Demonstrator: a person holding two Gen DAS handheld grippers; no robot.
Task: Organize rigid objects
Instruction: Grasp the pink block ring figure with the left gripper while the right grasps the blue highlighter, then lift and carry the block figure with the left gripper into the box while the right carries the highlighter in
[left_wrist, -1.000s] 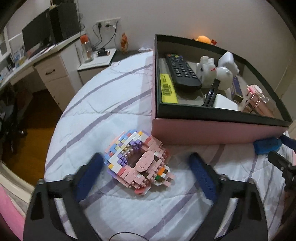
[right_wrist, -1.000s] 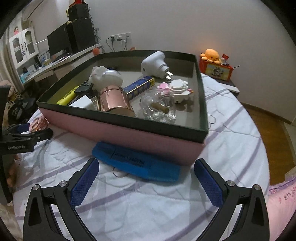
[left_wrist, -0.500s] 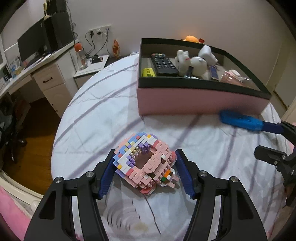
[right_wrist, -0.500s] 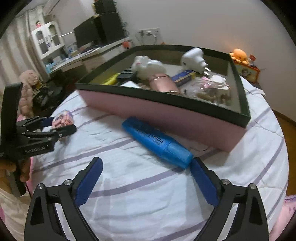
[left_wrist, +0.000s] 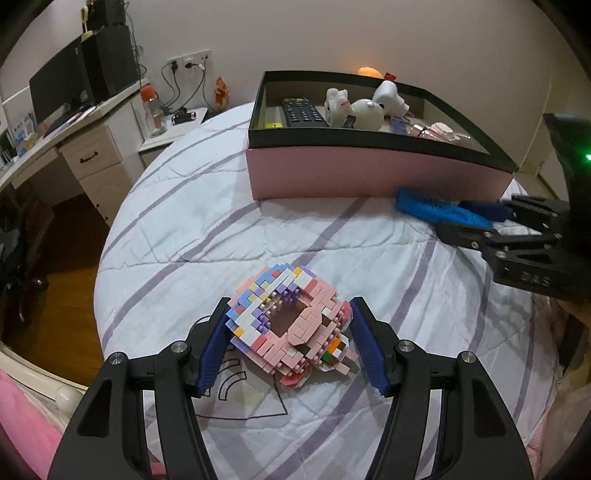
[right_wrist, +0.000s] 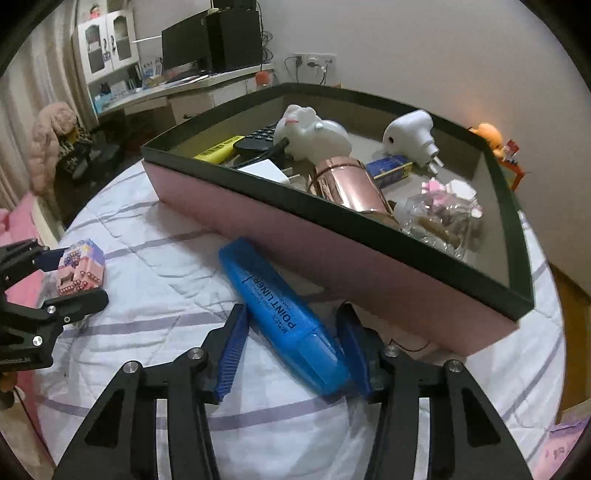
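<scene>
Bed (left_wrist: 177, 206): round, striped cover; bare cloth lies open left of the box, and the edge drops off close behind both grippers.
Box (right_wrist: 332, 254): pink wall, dark rim, open top, already holding a remote, white figures, a copper cup and more; free floor is scarce, mostly along the near wall.
Brick model (left_wrist: 291, 328): on the cover, well short of the box. A second ago the pads stood wide of it; now they press both flanks.
Left gripper (left_wrist: 290, 345): closed on the model at a middling width, ready to lift, I judge.
Marker (right_wrist: 284, 314): blue, lying close along the box wall, capped end nearest.
Right gripper (right_wrist: 295, 345): jaws have just been closing from wide; both pads now touch the marker. The box wall crowds the right finger.
</scene>
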